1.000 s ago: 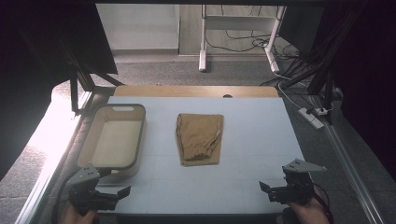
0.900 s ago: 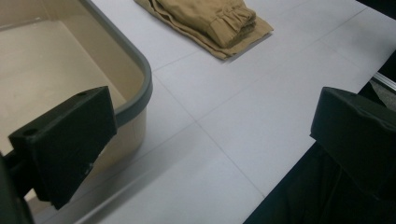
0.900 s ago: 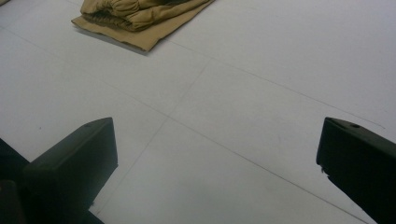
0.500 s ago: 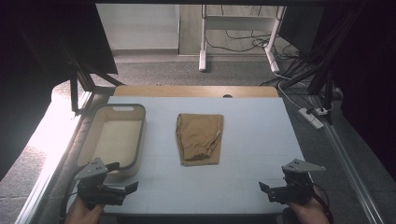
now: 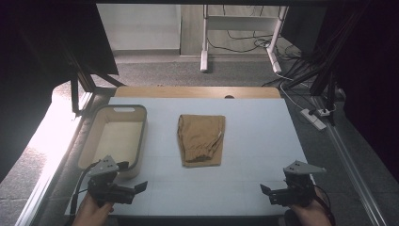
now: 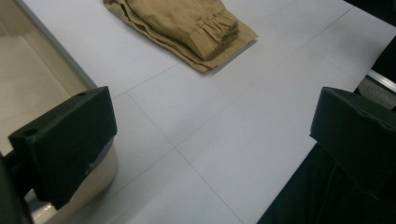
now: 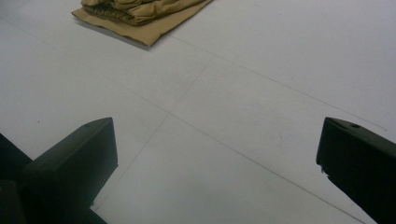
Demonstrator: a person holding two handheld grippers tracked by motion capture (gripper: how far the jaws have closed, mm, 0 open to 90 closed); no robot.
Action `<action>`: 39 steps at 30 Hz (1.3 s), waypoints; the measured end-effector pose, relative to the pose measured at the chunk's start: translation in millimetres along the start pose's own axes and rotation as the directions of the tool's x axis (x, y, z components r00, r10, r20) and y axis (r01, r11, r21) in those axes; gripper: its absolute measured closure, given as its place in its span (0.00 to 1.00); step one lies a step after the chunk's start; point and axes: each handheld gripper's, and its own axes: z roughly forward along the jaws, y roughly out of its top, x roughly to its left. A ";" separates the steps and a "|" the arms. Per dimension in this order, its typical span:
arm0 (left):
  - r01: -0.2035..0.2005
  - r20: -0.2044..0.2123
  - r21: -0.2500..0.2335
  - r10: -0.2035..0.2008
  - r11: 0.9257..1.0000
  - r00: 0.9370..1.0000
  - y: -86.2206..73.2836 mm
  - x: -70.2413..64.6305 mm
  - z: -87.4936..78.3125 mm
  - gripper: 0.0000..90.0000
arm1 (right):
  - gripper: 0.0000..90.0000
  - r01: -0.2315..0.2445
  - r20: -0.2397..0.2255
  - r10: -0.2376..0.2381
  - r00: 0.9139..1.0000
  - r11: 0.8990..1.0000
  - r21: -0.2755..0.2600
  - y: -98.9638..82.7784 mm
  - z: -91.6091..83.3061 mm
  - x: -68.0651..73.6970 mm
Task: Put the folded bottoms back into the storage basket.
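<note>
A folded tan garment (image 5: 201, 139) lies flat in the middle of the white table (image 5: 263, 141), its elastic cuffs toward the near side. My left gripper (image 5: 137, 189) hovers at the near left corner, beside the front end of a beige bin (image 5: 143, 134), jaws wide open and empty. In the left gripper view the garment (image 6: 187, 28) lies ahead beyond the open left gripper (image 6: 210, 140), and the bin's rim (image 6: 56, 46) runs along the left. My right gripper (image 5: 264, 192) is at the near right, open and empty. The right gripper view has the garment (image 7: 135, 14) far ahead of the open right gripper (image 7: 217, 163).
The empty, rounded bin stands along the table's left side. A wooden strip (image 5: 197, 92) borders the far edge. Cables and a power strip (image 5: 314, 118) lie on the floor to the right, and metal frame legs (image 5: 203, 56) stand beyond the table.
My left gripper has moved right and a little forward, next to the bin's front corner. The right gripper has barely shifted. The garment has not moved.
</note>
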 end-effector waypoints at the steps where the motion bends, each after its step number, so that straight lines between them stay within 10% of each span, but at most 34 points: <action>1: -0.005 0.000 0.001 0.005 1.000 1.000 1.5 -0.3 1.5 0.00 | 0.00 -0.001 0.000 0.001 1.000 1.000 -0.002 -0.1 0.0 0.0; 39: -0.049 0.087 0.152 0.036 0.987 0.996 52.9 0.5 88.5 0.00 | 0.00 0.004 -0.008 -0.004 1.000 1.000 -0.005 -0.2 -0.1 -0.1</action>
